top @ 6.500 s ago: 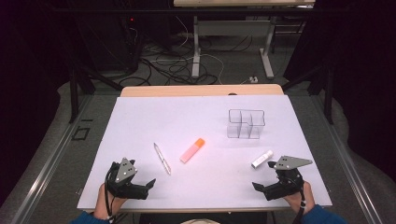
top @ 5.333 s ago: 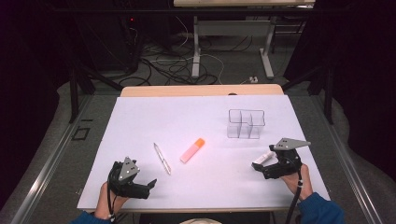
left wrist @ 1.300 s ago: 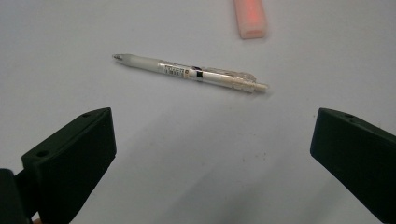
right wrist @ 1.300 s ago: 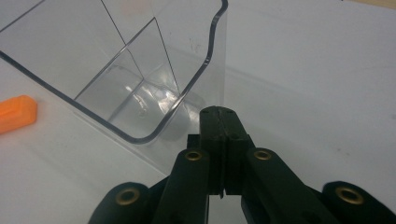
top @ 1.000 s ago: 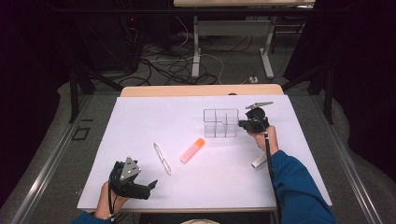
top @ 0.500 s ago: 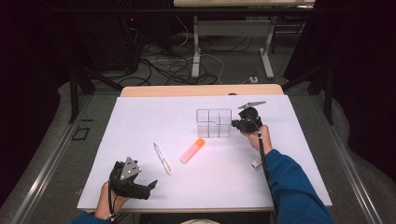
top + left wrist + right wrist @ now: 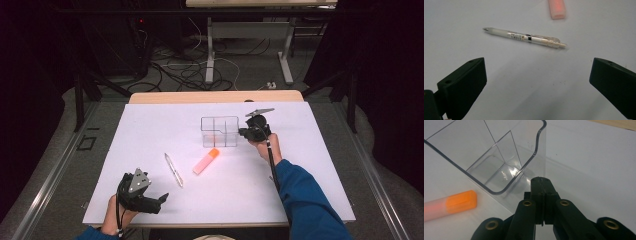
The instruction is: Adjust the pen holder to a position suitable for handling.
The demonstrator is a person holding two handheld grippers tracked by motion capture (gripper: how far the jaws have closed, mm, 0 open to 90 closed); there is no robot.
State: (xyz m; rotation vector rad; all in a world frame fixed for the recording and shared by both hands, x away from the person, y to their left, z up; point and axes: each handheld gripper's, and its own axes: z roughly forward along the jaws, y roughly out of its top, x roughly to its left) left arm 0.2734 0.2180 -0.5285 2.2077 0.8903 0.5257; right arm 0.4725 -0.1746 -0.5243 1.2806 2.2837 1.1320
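High view shows the right tool (image 7: 246, 131) pressed against the right wall of the clear organizer (image 7: 219, 131), which stands near the middle of the white bench (image 7: 310, 165), just beyond the orange marker (image 7: 206, 161). In the right tool's view the jaws are clenched together with nothing between them, their tip touching the organizer's outer wall (image 7: 499, 167); whether it is pushing or only resting there cannot be told from one moment. The organizer's compartments look empty. The marker's orange cap (image 7: 461, 201) lies just beside the organizer's near corner.

The left tool (image 7: 142, 192) rests near the bench's front left edge, jaws spread wide and released, holding nothing; the pen (image 7: 524, 38) lies ahead of it, well apart from the organizer.

As a judgement, the work is at an early stage: the organizer is being placed close to the marker and pen, while both of these lie on the bench, neither picked up nor dropped into a compartment.
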